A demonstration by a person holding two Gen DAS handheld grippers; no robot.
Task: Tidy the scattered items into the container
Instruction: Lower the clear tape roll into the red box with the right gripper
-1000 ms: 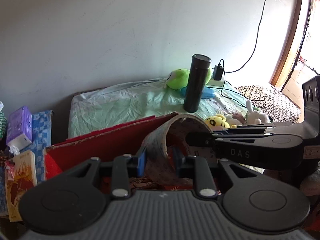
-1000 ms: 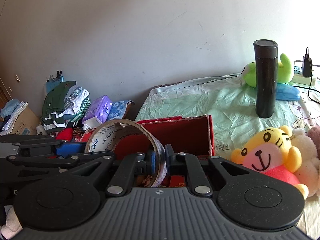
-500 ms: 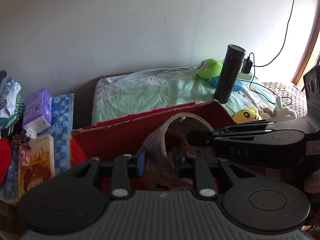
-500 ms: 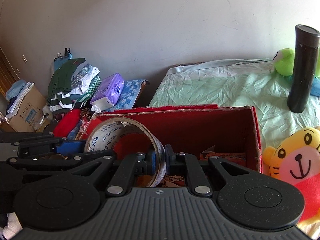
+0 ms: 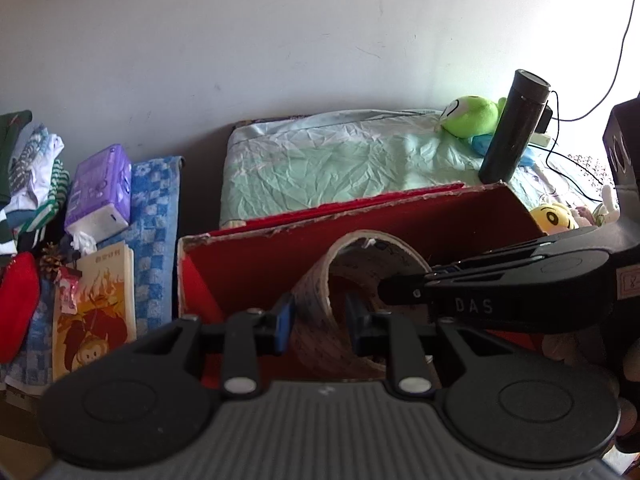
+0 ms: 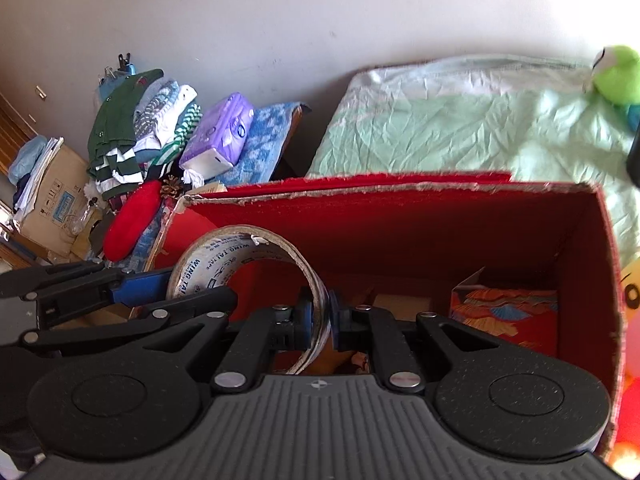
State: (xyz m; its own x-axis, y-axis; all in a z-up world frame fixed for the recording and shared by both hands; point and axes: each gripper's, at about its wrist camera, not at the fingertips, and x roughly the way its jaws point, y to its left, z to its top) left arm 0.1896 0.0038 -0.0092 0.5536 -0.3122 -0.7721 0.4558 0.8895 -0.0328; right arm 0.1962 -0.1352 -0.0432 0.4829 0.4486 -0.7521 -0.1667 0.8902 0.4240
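Observation:
Both grippers hold one roll of packing tape (image 5: 320, 320) over the open red box (image 5: 256, 264). My left gripper (image 5: 320, 322) is shut on the roll's left wall. My right gripper (image 6: 319, 322) is shut on the right wall of the tape roll (image 6: 224, 258), which shows printed lettering. The roll hangs inside the rim of the red box (image 6: 440, 216), near its left end. A small patterned carton (image 6: 504, 312) lies on the box floor at the right. A black flask (image 5: 512, 136) and a green plush (image 5: 472, 116) sit on the bed beyond.
A yellow plush (image 5: 554, 216) lies right of the box. Left of it are a book (image 5: 96, 308), a purple tissue pack (image 5: 100, 192), a red cushion (image 6: 132, 220) and folded clothes (image 6: 132, 136). A cardboard carton (image 6: 48, 196) stands far left. Cables (image 5: 576, 168) trail on the bed.
Both grippers have moved left and forward with the tape roll, bringing it down within the red box. The flask and plush toys have slid toward the right of the views.

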